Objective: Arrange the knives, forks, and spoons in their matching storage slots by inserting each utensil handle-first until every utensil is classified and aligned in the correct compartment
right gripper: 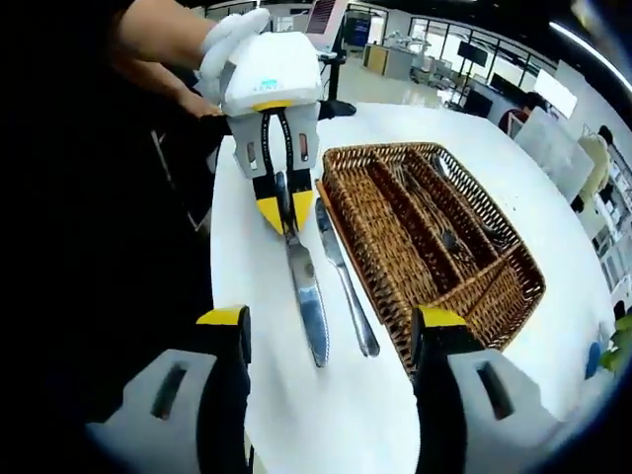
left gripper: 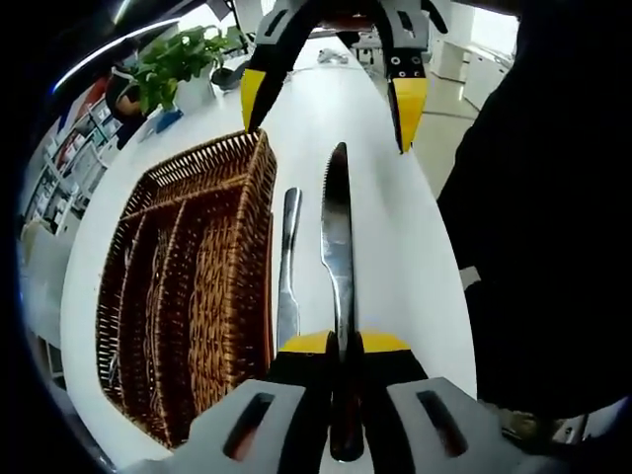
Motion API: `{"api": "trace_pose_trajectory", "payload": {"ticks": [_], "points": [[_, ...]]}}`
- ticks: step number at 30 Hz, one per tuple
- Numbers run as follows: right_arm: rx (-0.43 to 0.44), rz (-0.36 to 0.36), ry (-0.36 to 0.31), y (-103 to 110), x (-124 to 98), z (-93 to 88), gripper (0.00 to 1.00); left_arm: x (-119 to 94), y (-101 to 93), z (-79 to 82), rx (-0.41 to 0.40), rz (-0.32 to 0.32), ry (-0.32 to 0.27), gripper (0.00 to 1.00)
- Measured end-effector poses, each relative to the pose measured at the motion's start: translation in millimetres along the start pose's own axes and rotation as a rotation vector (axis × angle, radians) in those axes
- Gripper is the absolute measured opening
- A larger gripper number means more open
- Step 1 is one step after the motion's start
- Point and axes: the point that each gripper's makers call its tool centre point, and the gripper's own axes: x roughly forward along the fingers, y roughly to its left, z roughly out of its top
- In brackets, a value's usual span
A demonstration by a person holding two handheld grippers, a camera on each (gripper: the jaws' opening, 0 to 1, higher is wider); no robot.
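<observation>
Beside the basket [left gripper: 188,286], the left gripper [left gripper: 344,346] pinches a knife [left gripper: 337,237] by its handle; the right gripper's [right gripper: 331,331] jaws stand spread.

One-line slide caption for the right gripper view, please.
Left gripper clamps a serrated steel knife beside another utensil and a brown wicker tray; right gripper open.

L view faces R view across table [left gripper: 395,178]; both share basket [right gripper: 434,237]; close
</observation>
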Motion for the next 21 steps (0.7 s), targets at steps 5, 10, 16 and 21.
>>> {"api": "trace_pose_trajectory", "payload": {"ticks": [5, 10, 16, 21], "points": [[0.137, -0.119, -0.091, -17.4, -19.1, 0.0, 0.94, -7.4, 5.1, 5.2, 0.0, 0.012, -0.001, 0.06], [0.287, -0.298, -0.238, -49.2, -55.3, 9.6, 1.0, -14.5, 16.2, 8.2, -0.001, 0.036, -0.011, 0.06], [0.41, -0.406, -0.342, -71.6, -91.8, 9.4, 1.0, -24.5, 25.0, 9.9, -0.014, 0.047, 0.001, 0.06], [0.402, -0.432, -0.324, -73.1, -105.9, -4.6, 1.0, -31.7, 34.3, 8.4, 0.004, 0.065, 0.035, 0.06]]}}
